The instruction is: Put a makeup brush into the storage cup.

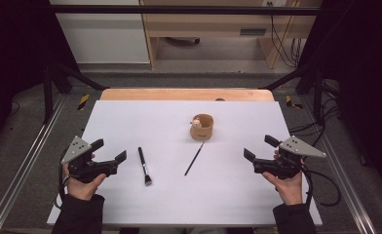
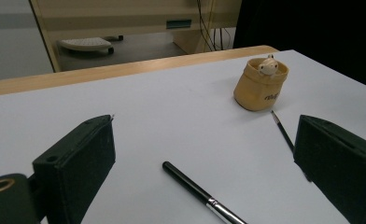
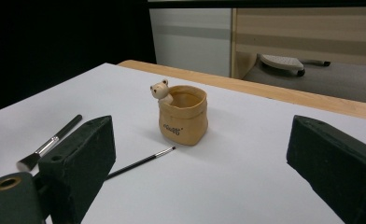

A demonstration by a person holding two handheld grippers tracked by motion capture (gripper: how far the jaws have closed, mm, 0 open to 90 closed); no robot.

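A small tan sack-shaped pot [image 1: 201, 127] with a little bear figure on its rim stands upright at the table's middle back; it also shows in the left gripper view [image 2: 260, 85] and the right gripper view [image 3: 183, 115]. A thin black brush [image 1: 194, 158] lies just in front of it. A thicker black brush [image 1: 143, 166] with a metal ferrule lies to the left. My left gripper [image 1: 109, 150] rests open at the left, nothing between its jaws. My right gripper [image 1: 260, 147] rests open at the right, also holding nothing.
A white sheet [image 1: 130, 122] covers the wooden table [image 1: 130, 94]. Black frame posts [image 1: 47, 92] and cables [image 1: 320, 126] flank the table. A wooden cabinet [image 1: 218, 24] stands beyond the far edge.
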